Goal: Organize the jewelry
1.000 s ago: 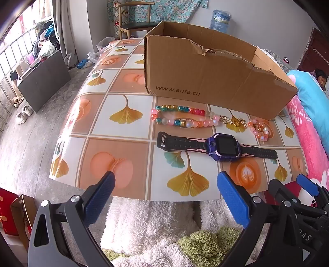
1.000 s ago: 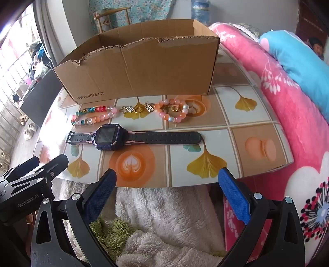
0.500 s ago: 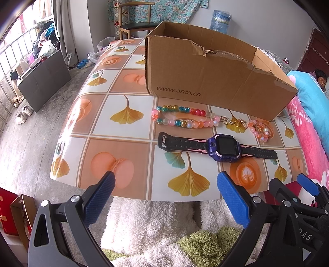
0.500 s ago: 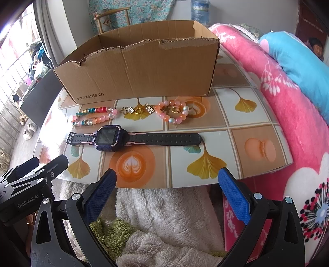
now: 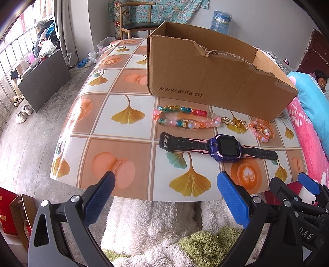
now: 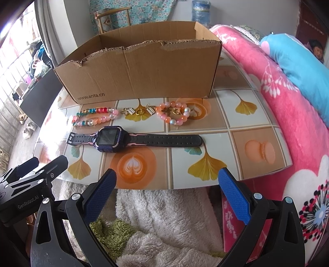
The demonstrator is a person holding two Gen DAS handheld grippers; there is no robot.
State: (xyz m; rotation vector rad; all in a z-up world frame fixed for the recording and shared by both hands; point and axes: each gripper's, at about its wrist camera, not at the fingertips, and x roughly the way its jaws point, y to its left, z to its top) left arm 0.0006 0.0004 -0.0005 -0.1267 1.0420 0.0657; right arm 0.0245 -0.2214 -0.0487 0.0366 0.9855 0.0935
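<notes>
A purple smartwatch [image 5: 225, 148] [image 6: 110, 139] with a black strap lies flat near the table's front edge. Behind it lie a multicoloured bead bracelet [image 5: 185, 119] [image 6: 94, 118], small gold charms [image 5: 234, 123] [image 6: 139, 111] and a pink-orange bead bracelet [image 5: 259, 130] [image 6: 173, 116]. An open cardboard box [image 5: 216, 82] [image 6: 144, 69] stands behind them. My left gripper [image 5: 164, 184] and right gripper [image 6: 166, 180] are both open and empty, held just off the table's front edge. The right gripper also shows in the left wrist view [image 5: 308, 184].
The table [image 5: 123, 131] has a tiled ginkgo-leaf cover. A pink blanket [image 6: 287, 102] lies at its right side. White and green fluffy cloth [image 6: 154, 226] lies below the front edge. A chair [image 5: 139, 22] and a water jug [image 5: 221, 19] stand beyond the box.
Both grippers have drifted very slightly toward the table. The jewelry, watch and box have not moved.
</notes>
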